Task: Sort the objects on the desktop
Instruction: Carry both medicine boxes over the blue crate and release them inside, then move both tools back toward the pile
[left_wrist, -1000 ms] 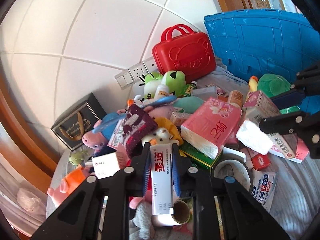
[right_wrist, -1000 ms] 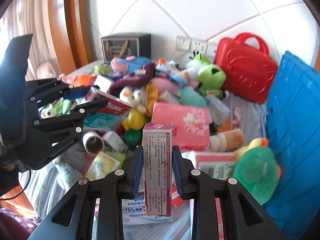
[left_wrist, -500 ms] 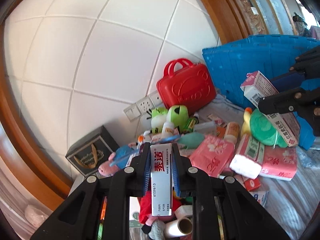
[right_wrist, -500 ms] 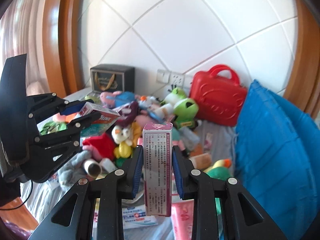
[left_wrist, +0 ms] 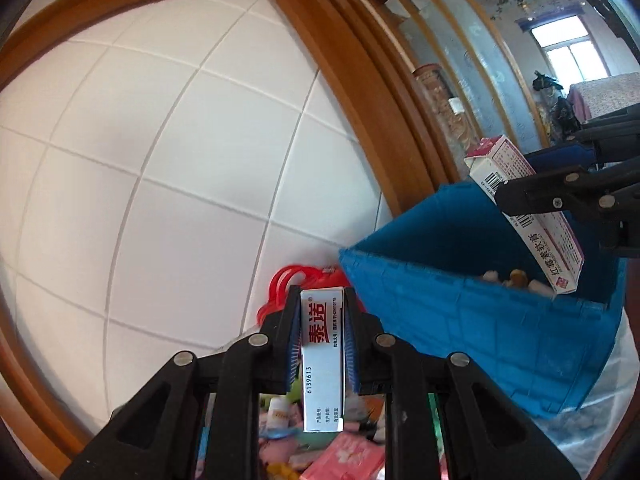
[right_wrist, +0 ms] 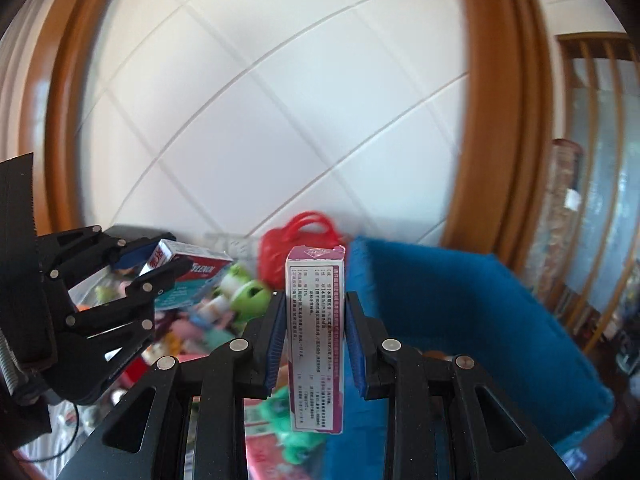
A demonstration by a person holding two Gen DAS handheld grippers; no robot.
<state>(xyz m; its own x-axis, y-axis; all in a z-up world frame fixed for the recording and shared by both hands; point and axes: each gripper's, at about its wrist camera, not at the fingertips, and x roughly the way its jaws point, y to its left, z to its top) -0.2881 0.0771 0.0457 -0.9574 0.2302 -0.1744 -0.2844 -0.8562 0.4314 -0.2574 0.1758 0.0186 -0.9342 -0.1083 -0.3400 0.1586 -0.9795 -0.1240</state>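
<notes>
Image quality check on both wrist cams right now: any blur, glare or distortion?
Left wrist view: mostly sharp, white box legible between the left gripper pads; window blown out; strong fisheye bending of wall tiles. Right wrist view: background motion-smeared, toy pile and blue bin soft; pink box in the right gripper stays crisp.

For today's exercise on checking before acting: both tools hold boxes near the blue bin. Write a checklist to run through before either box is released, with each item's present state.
1. Left tool grips the white box with red characters between both pads: ok.
2. Right tool grips the pink-edged medicine box squarely: ok.
3. Blue bin is open at the top: ok.
4. Right tool's box is over the bin opening: ok in the left wrist view.
5. Left tool's box is over the bin: not ok, it sits beside the bin's wall.
6. Room left inside the bin: cannot tell, only a few items show at its rim.
</notes>
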